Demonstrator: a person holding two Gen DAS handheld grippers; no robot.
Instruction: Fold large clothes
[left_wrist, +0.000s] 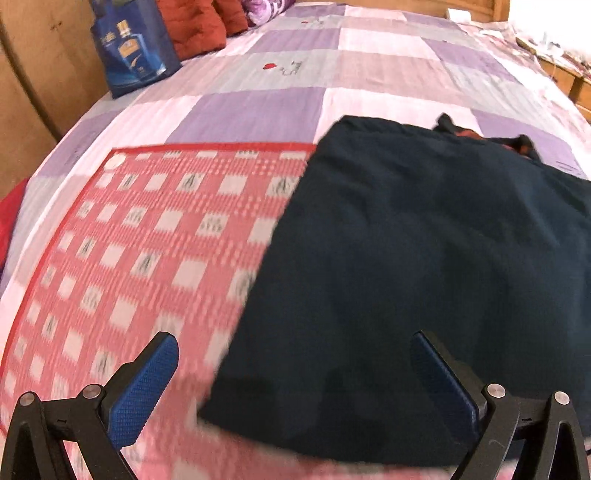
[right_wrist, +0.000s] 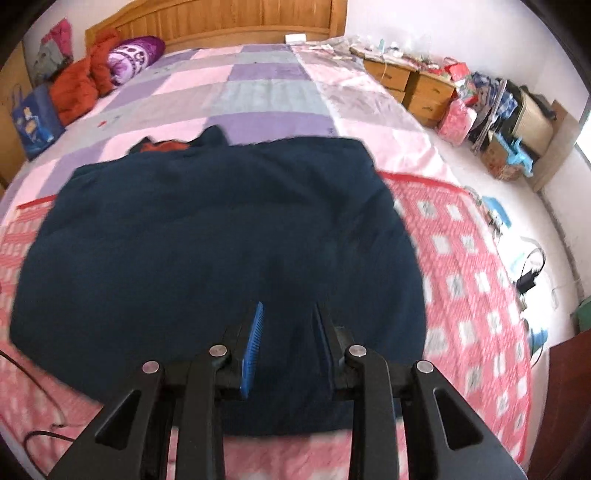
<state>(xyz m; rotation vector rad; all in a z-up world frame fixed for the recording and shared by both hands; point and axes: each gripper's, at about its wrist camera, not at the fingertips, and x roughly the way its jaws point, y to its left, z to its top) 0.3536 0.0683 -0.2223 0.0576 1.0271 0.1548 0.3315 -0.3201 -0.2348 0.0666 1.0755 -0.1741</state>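
Observation:
A large dark navy garment (left_wrist: 424, 266) lies folded in a rough rectangle on a red-and-white checked cloth (left_wrist: 140, 236) on the bed. It also shows in the right wrist view (right_wrist: 221, 236), with an orange patch at its far edge (right_wrist: 162, 147). My left gripper (left_wrist: 293, 345) is wide open above the garment's near left corner and holds nothing. My right gripper (right_wrist: 288, 314) is partly open over the garment's near edge, with nothing between its blue pads (right_wrist: 253, 343).
The bed has a purple, pink and grey patchwork sheet (right_wrist: 258, 92) and a wooden headboard (right_wrist: 229, 22). A blue bag (left_wrist: 133, 48), red bedding (right_wrist: 85, 81) and a purple pillow (right_wrist: 135, 59) lie at the far left. Wooden drawers (right_wrist: 417, 88) and clutter stand on the right.

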